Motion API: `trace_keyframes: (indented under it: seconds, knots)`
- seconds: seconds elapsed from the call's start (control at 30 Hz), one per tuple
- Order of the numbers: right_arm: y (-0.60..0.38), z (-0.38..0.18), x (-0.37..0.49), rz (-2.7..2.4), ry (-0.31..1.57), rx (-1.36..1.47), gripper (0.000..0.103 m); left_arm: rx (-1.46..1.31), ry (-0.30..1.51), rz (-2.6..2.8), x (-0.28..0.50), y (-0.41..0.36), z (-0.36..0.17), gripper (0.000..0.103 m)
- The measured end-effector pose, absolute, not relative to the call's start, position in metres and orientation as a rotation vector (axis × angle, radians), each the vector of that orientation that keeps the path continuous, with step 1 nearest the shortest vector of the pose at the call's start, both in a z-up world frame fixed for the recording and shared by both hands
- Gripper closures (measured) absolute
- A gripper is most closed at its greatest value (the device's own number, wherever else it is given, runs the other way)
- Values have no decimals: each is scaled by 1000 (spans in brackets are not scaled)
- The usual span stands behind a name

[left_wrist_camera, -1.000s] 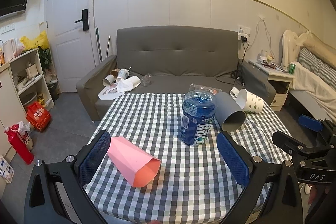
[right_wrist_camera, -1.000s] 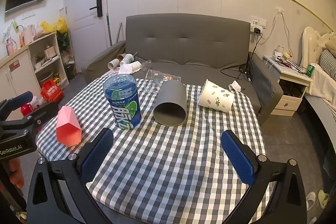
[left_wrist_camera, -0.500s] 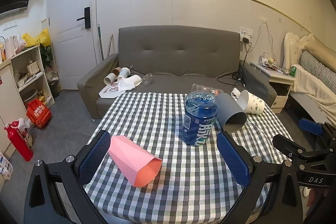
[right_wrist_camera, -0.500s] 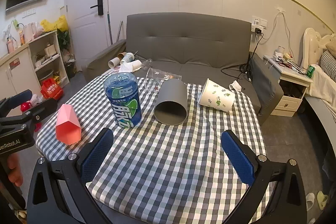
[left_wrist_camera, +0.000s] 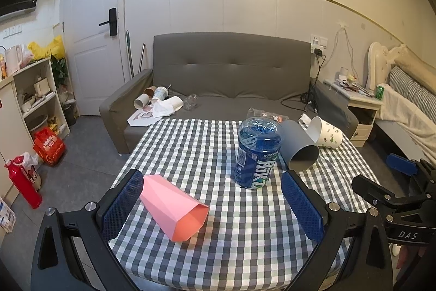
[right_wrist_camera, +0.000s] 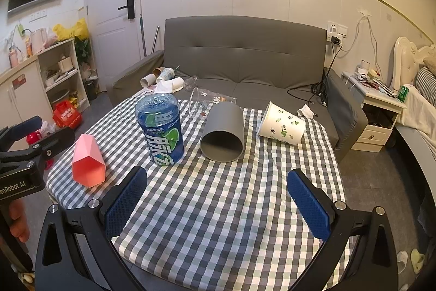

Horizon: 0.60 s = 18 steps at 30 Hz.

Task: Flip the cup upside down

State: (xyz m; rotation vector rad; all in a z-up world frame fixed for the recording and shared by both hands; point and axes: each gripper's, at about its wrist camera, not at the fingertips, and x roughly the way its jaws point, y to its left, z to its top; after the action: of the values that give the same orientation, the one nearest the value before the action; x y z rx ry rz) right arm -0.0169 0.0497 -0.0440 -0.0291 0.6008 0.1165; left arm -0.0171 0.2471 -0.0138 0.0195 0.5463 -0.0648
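A pink faceted cup (left_wrist_camera: 174, 209) lies on its side on the checked table (left_wrist_camera: 245, 250), mouth toward me; it shows at left in the right wrist view (right_wrist_camera: 88, 157). A blue upside-down cup (left_wrist_camera: 257, 152) (right_wrist_camera: 160, 130) stands mid-table. A grey cup (left_wrist_camera: 298, 145) (right_wrist_camera: 223, 132), a white leaf-print paper cup (left_wrist_camera: 325, 132) (right_wrist_camera: 282, 124) and a clear cup (right_wrist_camera: 207, 102) lie on their sides. My left gripper (left_wrist_camera: 212, 203) is open, its left finger beside the pink cup. My right gripper (right_wrist_camera: 218, 201) is open and empty over the near table edge.
A grey sofa (left_wrist_camera: 231, 78) with loose cups and paper stands behind the table. A shelf unit (left_wrist_camera: 35, 94) and red bottle (left_wrist_camera: 23, 182) are at left. A nightstand (left_wrist_camera: 357, 100) and a bed are at right.
Both grippers have drifted slightly; the view has shifted a little. The cups have not moved and both grippers stay open.
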Motion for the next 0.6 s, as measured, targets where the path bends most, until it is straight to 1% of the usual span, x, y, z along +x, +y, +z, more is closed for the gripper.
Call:
trace_keyframes:
  seconds: [0.6]
  knots:
    - [50, -43, -17, 118, 603, -30, 0, 17, 547, -66, -17, 246, -13, 0]
